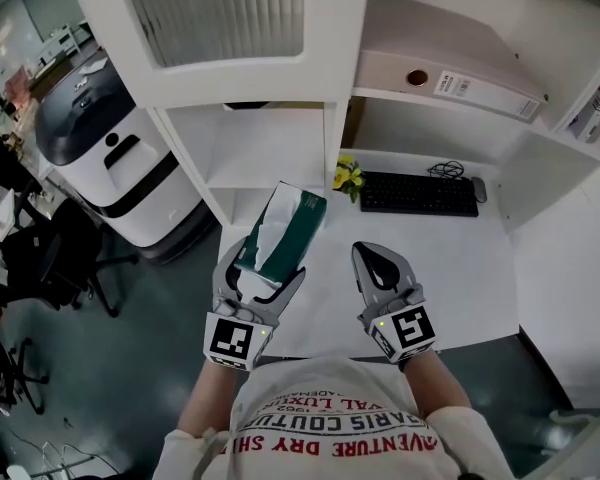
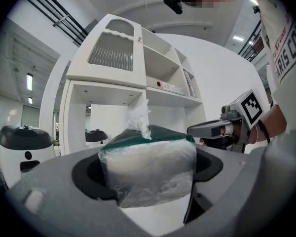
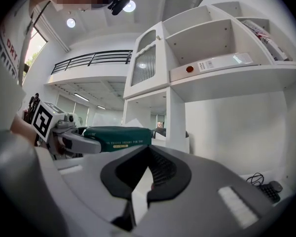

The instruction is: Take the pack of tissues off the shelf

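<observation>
I am pinching the soft, light, green plastic-wrapped pack of tissues [image 1: 292, 226] by its squashy end between the fingers of my left gripper [image 1: 265, 273], above the white worktop [image 1: 470, 263], while the fingers of my right gripper [image 1: 375, 258] are pressing together, empty.

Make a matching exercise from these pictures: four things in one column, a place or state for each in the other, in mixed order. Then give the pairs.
1. pack of tissues
2. keyboard
3. white binder
4. right gripper

A. lying flat on a shelf
B. shut, holding nothing
C. at the back of the desk
D. between the jaws of the left gripper

Pairs: 1-D, 2-C, 3-A, 4-B
</observation>
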Motion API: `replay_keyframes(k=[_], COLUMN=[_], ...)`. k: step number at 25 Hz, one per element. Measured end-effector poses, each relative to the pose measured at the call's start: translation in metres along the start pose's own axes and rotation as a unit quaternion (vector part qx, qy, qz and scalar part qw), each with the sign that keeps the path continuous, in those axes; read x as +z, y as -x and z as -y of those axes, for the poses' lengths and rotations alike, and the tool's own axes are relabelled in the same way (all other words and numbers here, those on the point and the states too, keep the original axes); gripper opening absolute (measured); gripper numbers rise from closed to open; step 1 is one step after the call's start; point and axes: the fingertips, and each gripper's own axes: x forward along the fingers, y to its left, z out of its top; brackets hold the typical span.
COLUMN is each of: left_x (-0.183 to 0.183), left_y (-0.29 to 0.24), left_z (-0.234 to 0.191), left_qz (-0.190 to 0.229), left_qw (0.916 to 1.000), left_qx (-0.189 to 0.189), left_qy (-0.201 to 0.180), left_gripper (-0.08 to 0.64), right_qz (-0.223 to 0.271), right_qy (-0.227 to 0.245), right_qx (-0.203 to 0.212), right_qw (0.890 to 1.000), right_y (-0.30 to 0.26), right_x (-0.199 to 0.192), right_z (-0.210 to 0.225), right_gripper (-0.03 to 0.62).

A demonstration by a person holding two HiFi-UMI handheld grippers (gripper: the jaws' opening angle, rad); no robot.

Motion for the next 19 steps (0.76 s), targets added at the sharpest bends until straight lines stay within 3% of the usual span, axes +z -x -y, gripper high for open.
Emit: replay_keyframes(k=[10,19], left_x=[0.005,0.008], left_y=[-0.004,-0.002], left_z=[-0.013,-0.015], left_qz=[-0.001,0.0], left_qw=[0.9993,0.999], left_qx=[0.03,0.04], left_qy=[0.023,0.017], left_gripper=[0.43,0.43], right_qz=[-0.005,0.0], right_qy=[0.008,-0.002], right_qx=[0.015,0.024], right_qw=[1.0,1.0], right_y=[-0.014,-0.015], right_x=[0.001,-0.001], right_z=[0.005,0.003], right_gripper=[0.001,0.002])
